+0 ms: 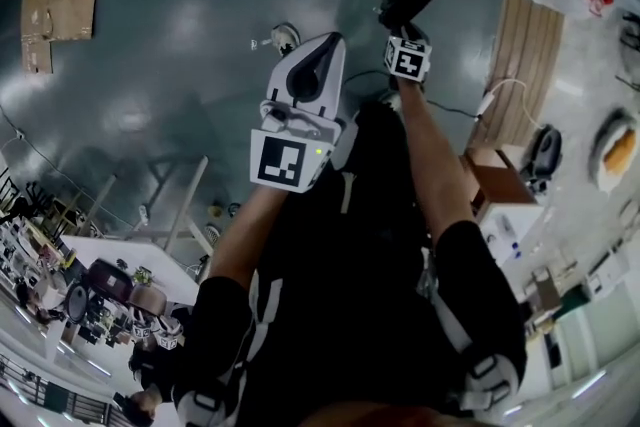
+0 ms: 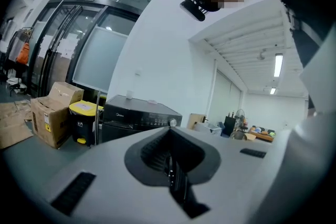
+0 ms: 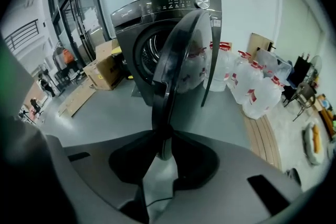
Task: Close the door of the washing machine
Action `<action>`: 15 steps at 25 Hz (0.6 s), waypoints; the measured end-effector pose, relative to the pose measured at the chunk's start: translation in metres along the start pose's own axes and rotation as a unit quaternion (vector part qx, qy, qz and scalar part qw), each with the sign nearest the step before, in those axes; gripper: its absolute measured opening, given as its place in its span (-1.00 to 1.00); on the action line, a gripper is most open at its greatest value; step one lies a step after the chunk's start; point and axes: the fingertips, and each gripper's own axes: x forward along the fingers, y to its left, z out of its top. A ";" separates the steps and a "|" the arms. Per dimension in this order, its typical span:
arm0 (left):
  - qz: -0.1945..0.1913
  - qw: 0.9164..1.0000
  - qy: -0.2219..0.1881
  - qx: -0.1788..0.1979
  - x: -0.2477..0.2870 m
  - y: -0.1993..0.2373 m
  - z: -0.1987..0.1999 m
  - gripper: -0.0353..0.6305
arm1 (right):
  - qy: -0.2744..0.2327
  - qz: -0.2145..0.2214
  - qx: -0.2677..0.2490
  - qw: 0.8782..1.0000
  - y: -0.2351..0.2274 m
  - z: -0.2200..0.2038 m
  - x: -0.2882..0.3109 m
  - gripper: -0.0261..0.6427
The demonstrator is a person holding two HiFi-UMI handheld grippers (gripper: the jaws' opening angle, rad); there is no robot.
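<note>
Right gripper view first: what does it show? (Desk)

The right gripper (image 3: 164,145), jaws drawn in narrow on the rim of the door (image 3: 181,60). The door stands well open, edge-on to the camera, in front of the dark washing machine (image 3: 142,18). The drum mouth is fully exposed. (Photographer)

And the other hand? (Desk)

The left gripper (image 2: 170,168) has its jaws together on nothing. It is raised in front of the person, apart from the machine. (Photographer)

What could go wrong from here? (Desk)

The hold is on a thin, curved rim. By my reckoning it could slide out as the door swings, leaving the door short of the latch. Too hard a push and the door may bounce back off the catch. Too soft, and it may rest against the front without latching. If the jaws ride the rim all the way in, they could be pinched against the machine's front. (Photographer)

Anything in the door's path? (Desk)

The water jugs (image 3: 257,89) stand on the far side of the door, outside the closing swing. I'd judge them no hazard. (Photographer)
</note>
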 end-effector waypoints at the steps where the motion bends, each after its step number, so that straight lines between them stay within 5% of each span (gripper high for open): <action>1: -0.001 1.000 0.001 -0.001 0.001 0.012 0.003 -0.88 | -0.001 -0.004 0.007 1.000 0.008 0.002 0.004 -0.68; 15: -0.032 0.999 0.022 -0.036 0.032 0.154 0.036 -0.88 | -0.003 -0.065 0.087 0.994 0.094 0.063 0.052 -0.66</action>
